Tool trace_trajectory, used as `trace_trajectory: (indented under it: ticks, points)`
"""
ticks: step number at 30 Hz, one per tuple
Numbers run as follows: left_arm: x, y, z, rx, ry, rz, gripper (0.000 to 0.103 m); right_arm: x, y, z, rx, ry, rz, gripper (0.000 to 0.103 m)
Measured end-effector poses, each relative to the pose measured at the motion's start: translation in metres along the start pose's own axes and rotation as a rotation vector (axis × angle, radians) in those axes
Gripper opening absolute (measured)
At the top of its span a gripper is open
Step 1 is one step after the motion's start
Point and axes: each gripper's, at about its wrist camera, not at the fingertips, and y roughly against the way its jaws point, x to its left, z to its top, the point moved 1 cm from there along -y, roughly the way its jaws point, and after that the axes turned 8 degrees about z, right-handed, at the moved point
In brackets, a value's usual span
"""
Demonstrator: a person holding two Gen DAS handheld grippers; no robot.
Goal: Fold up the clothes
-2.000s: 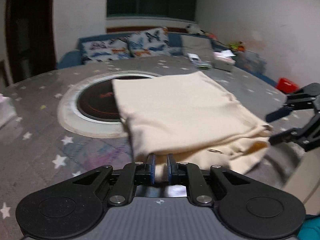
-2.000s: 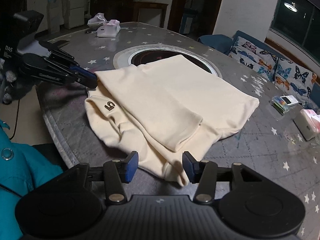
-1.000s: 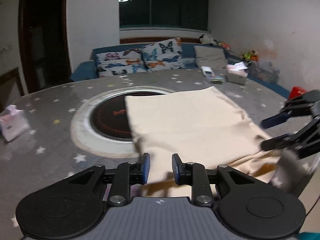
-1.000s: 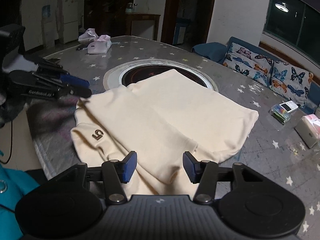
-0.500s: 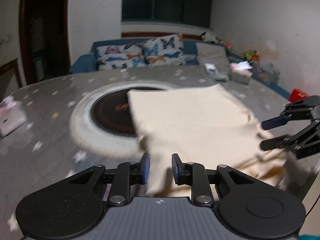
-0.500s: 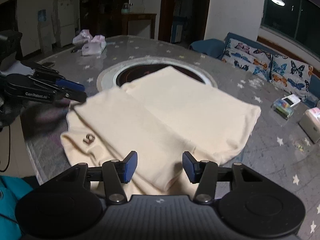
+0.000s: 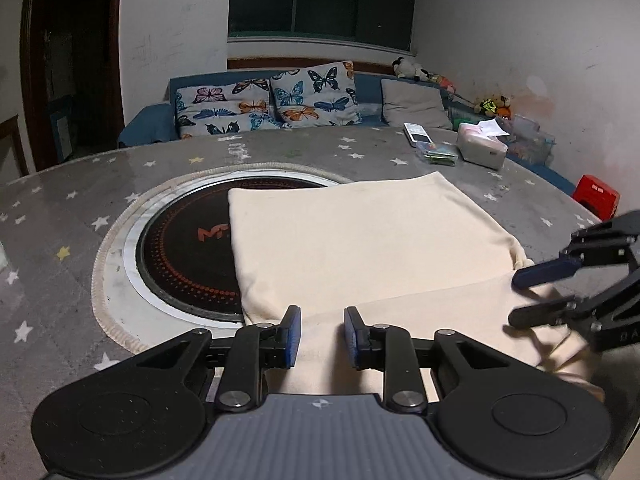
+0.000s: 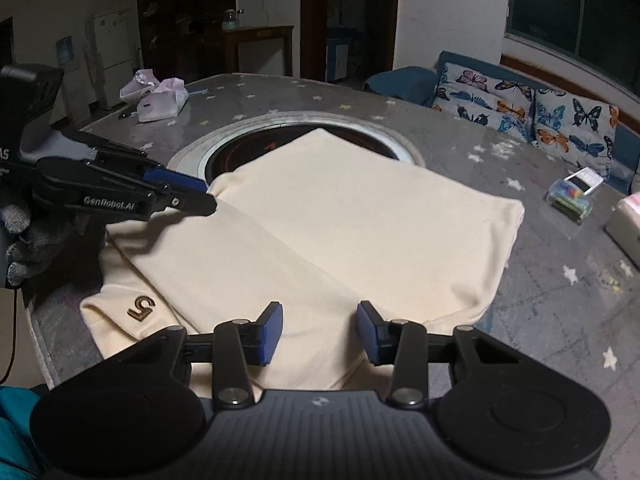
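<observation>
Star-print table [image 7: 400,156]: cream garment [image 8: 360,220] folded over once, further folds likely; my left gripper [image 7: 319,336] and right gripper [image 8: 319,332] gape empty.

Home living room: sofa [image 7: 256,120], cushions [image 7: 312,96]

your left gripper [image 7: 320,336] hangs with its jaws parted over the near edge of a folded cream garment [image 7: 360,248] on a grey star-print table [image 7: 60,216]. your right gripper [image 7: 520,300] reaches in from the right, jaws apart.
</observation>
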Motion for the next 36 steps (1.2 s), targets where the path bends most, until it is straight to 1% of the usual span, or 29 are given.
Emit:
trace_trajectory:
  ticks: [2, 4, 6, 9, 12, 13, 15, 17, 19, 23, 26, 30, 31, 33, 34, 35, 36]
  points:
    - [0.000, 0.002, 0.000, -0.001, -0.007, 0.005, 0.026, -0.001, 0.000, 0.002, -0.013, -0.003, 0.001, 0.040]
    - [0.000, 0.005, 0.000, -0.004, -0.016, 0.007, 0.026, -0.002, -0.003, 0.001, -0.002, -0.004, -0.003, 0.040]
    - [0.000, 0.019, -0.003, -0.017, -0.040, -0.010, 0.026, -0.002, -0.004, -0.001, 0.014, 0.008, -0.010, 0.040]
    - [0.000, 0.040, -0.008, -0.035, -0.079, -0.036, 0.026, 0.004, 0.005, -0.002, 0.013, 0.035, -0.012, 0.040]
    - [-0.009, 0.064, -0.023, -0.046, -0.156, -0.073, 0.027, 0.012, 0.013, -0.007, 0.031, 0.078, -0.017, 0.037]
    - [-0.012, 0.072, -0.029, -0.050, -0.189, -0.086, 0.027, 0.014, 0.014, -0.009, 0.043, 0.087, -0.019, 0.033]
    - [-0.021, 0.086, -0.040, -0.066, -0.256, -0.109, 0.031, 0.016, 0.014, -0.015, 0.068, 0.103, -0.026, 0.032]
    - [-0.028, 0.097, -0.050, -0.082, -0.310, -0.125, 0.036, 0.019, 0.019, -0.020, 0.067, 0.105, -0.036, 0.031]
    - [-0.035, 0.100, -0.058, -0.090, -0.360, -0.132, 0.038, 0.019, 0.026, -0.021, 0.054, 0.095, -0.043, 0.031]
    - [-0.051, 0.093, -0.069, -0.106, -0.435, -0.120, 0.038, 0.021, 0.027, -0.028, 0.071, 0.101, -0.052, 0.030]
    - [-0.056, 0.085, -0.071, -0.123, -0.451, -0.117, 0.038, 0.024, 0.035, -0.026, 0.057, 0.114, -0.063, 0.030]
    - [-0.062, 0.080, -0.071, -0.145, -0.457, -0.135, 0.038, 0.033, 0.048, -0.022, 0.054, 0.159, -0.059, 0.032]
    - [-0.064, 0.079, -0.071, -0.152, -0.463, -0.139, 0.035, 0.036, 0.050, -0.022, 0.058, 0.180, -0.055, 0.032]
    - [-0.067, 0.078, -0.072, -0.166, -0.472, -0.142, 0.024, 0.043, 0.055, -0.024, 0.071, 0.220, -0.039, 0.033]
    - [-0.067, 0.077, -0.071, -0.168, -0.470, -0.147, 0.013, 0.046, 0.056, -0.026, 0.078, 0.237, -0.029, 0.035]
    - [-0.067, 0.076, -0.070, -0.169, -0.466, -0.151, 0.010, 0.049, 0.058, -0.027, 0.086, 0.254, -0.020, 0.042]
    - [-0.066, 0.076, -0.068, -0.172, -0.456, -0.153, 0.009, 0.051, 0.059, -0.029, 0.092, 0.268, -0.010, 0.045]
